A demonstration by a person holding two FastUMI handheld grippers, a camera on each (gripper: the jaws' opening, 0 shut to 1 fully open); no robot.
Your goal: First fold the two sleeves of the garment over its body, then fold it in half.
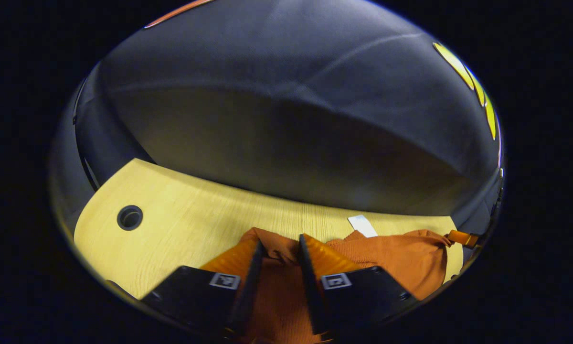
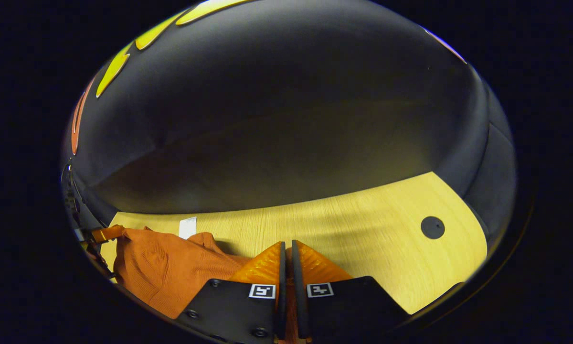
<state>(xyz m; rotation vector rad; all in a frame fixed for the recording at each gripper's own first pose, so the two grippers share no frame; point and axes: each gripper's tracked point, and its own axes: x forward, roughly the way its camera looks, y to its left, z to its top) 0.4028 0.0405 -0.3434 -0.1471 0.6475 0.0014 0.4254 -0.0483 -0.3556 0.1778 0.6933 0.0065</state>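
An orange knit garment (image 1: pixel 401 260) lies bunched on the light wooden table (image 1: pixel 186 229). In the left gripper view a fold of it fills the narrow gap between my left gripper's (image 1: pixel 281 246) fingers, which press on it from both sides. The right gripper view has the garment (image 2: pixel 157 270) heaped to the left, with an edge of it running in between the fingers. There my right gripper (image 2: pixel 286 248) is closed almost fully on that thin layer of cloth. A white tag (image 1: pixel 362 224) pokes out at the garment's far edge.
The table has an open cable hole (image 1: pixel 130 217) at the left and a capped one (image 2: pixel 432 227) at the right. The other gripper's finger shows at the far side of the cloth (image 1: pixel 461 237) (image 2: pixel 102 234). The booth's dark wall rises behind the table.
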